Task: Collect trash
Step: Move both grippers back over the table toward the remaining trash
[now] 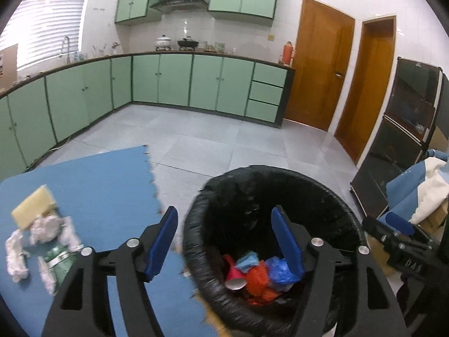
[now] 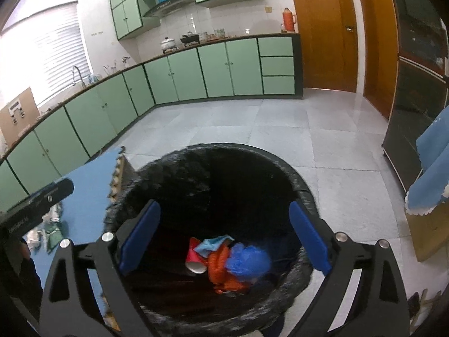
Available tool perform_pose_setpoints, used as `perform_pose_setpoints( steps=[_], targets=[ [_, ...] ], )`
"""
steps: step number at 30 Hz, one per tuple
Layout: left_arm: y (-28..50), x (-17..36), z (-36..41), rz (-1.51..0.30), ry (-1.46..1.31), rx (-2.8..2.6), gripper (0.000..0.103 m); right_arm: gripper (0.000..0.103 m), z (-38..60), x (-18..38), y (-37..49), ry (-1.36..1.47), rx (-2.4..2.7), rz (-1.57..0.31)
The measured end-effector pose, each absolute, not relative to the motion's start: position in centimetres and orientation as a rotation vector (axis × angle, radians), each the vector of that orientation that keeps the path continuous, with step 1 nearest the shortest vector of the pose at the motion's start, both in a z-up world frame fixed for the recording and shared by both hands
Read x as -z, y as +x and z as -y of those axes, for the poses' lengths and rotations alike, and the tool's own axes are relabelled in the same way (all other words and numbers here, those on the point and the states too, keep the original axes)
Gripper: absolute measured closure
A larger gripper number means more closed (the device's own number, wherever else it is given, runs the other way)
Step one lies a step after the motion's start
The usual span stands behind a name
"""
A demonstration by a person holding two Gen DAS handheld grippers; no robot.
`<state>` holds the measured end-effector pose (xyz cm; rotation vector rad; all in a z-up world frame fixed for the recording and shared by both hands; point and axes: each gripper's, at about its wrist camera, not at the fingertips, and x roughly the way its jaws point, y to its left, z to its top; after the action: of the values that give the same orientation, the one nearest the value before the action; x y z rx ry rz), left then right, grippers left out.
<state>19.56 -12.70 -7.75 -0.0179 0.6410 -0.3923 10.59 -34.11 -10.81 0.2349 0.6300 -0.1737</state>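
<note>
Trash bin (image 2: 304, 193) with black liner stands on the grey tile floor just beside the blue foam mat (image 1: 92, 179); inside lie a red paper cup (image 2: 195, 261), orange mesh (image 2: 221, 269) and blue plastic bag (image 2: 248, 262). On the mat: yellow sponge (image 1: 32, 206), crumpled white tissues (image 1: 45, 227), green wrapper (image 1: 61, 264). Left gripper (image 1: 224, 241) fingers apart, empty, straddling the bin rim. Right gripper (image 2: 224, 238) fingers apart, empty, over the bin.

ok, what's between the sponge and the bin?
Left wrist view: bare blue mat from the sponge to the bin; crumpled wrappers sit just below the sponge.
</note>
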Motion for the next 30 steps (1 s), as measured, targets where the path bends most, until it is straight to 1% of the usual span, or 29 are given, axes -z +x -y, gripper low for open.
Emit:
perform_pose_setpoints(
  steps=[4,13,18,24,30],
  targets=[
    [17.8,7.7,8.7,-0.636,-0.026,0.331,0.031,0.011,31.3,10.2,10.4,0.230,0.131,-0.623],
    [14.3,9.6,-3.9,-0.636,-0.018,0.074,0.030,0.011,21.2,10.4,12.1,0.158,-0.040,-0.654],
    [13.3,10.7,-8.9,-0.642,-0.021,-0.031,0.030,0.011,15.6,11.2,13.5,0.131,-0.121,-0.657],
    [12.7,11.9,-13.1,-0.651,-0.034,-0.110,0.030,0.011,10.0,12.9,15.6,0.072,-0.199,-0.672],
    [13.0,13.1,-15.9,-0.676,-0.058,-0.149,0.030,0.011,6.3,14.7,17.7,0.035,-0.233,-0.705]
  ],
)
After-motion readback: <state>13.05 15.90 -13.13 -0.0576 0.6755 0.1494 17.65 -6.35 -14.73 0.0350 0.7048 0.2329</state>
